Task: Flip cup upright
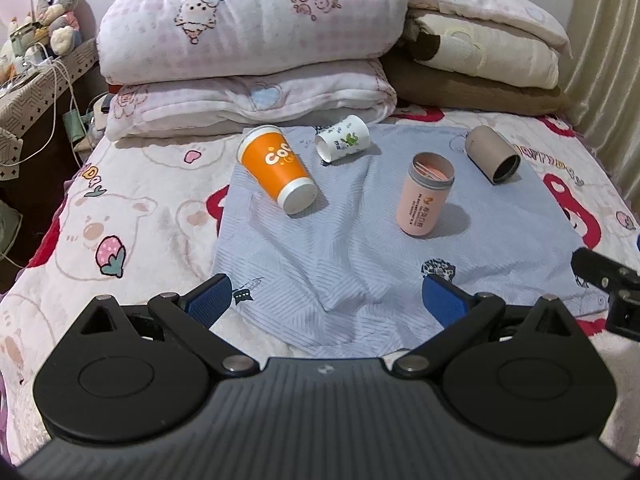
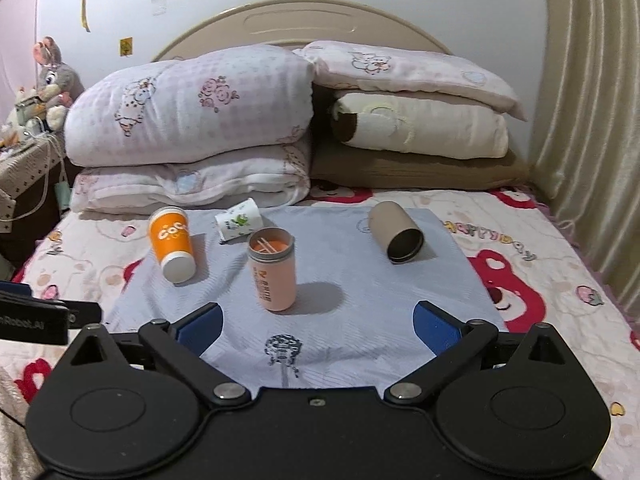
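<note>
Only right view: headboard (image 2: 304,20) above pillows (image 2: 192,108).

The orange cup (image 1: 277,168), lying on its side on the blue cloth (image 1: 360,264), bears white lettering that reads "COC"; any further letters are hidden. The pink container (image 2: 273,270), just right of the orange cup, carries vertical print too small to read. The bedsheet (image 2: 520,280) shows partial lettering, not legible. A black hand-held gripper (image 2: 32,318) left of the cloth reads "nRobot.AI".
</note>
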Motion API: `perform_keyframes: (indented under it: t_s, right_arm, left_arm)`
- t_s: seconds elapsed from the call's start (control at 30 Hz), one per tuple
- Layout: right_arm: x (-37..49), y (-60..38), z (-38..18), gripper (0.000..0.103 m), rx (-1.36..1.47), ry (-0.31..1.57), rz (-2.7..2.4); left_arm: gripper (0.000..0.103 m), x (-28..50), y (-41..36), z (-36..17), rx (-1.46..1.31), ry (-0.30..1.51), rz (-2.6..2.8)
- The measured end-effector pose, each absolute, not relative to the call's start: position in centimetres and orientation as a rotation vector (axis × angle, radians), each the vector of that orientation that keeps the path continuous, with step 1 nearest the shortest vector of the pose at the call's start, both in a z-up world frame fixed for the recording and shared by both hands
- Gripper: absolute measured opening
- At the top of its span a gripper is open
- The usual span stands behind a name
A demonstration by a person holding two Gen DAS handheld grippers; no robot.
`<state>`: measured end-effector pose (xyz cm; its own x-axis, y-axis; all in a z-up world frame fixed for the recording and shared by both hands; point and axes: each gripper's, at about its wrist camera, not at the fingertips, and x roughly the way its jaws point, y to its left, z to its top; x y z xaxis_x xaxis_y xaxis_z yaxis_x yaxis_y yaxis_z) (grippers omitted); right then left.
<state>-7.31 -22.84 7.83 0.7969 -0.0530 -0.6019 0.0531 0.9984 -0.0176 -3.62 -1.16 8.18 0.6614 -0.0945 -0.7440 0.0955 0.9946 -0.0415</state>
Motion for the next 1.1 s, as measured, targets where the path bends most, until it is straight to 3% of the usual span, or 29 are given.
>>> perform_keyframes:
  t_s: [1.1]
  right_arm:
    - [-6.3, -23.0, 6.1, 0.103, 0.017, 0.754, -0.125]
  left_arm:
    - [0.103, -3.1, -1.3, 6.6, 0.032, 0.880, -0.112]
